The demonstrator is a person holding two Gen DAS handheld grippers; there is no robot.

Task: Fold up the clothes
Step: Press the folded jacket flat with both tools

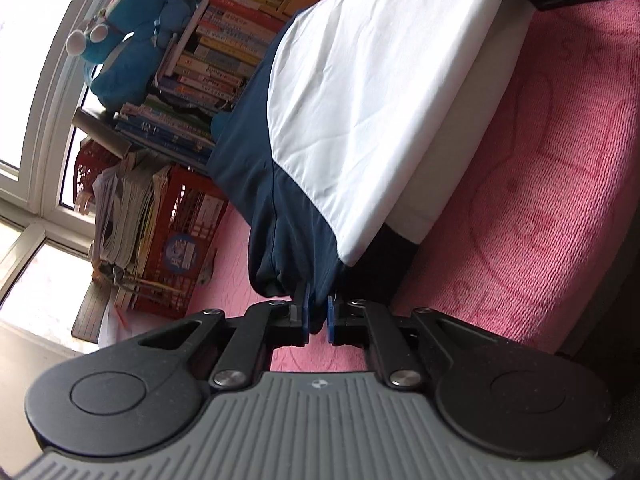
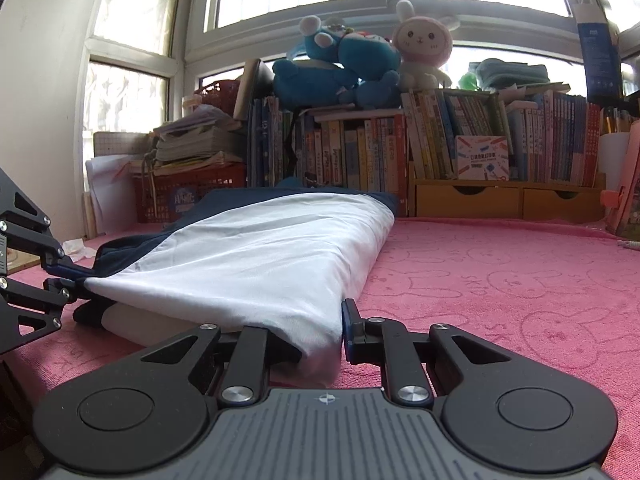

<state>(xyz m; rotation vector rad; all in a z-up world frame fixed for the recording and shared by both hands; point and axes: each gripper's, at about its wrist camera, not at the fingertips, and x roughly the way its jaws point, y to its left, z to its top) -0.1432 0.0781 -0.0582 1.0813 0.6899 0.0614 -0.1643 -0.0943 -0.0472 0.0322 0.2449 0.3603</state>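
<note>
A white and navy garment (image 1: 360, 100) lies in a long fold on the pink towel (image 1: 540, 200). In the left wrist view my left gripper (image 1: 319, 314) is shut on the garment's navy end, and dark cloth fills the gap between the blue pads (image 1: 306, 312). In the right wrist view the same gripper (image 2: 74, 280) holds that end slightly off the towel at the far left. My right gripper (image 2: 320, 336) is shut on the near white corner of the garment (image 2: 248, 256). The cloth hides its left finger and only the right pad (image 2: 349, 326) shows.
A row of books (image 2: 440, 140) and wooden drawers (image 2: 508, 200) stand along the far edge under the windows, with plush toys (image 2: 344, 68) on top. A red crate (image 2: 192, 196) with paper stacks sits at the back left. Open pink towel (image 2: 520, 280) stretches to the right.
</note>
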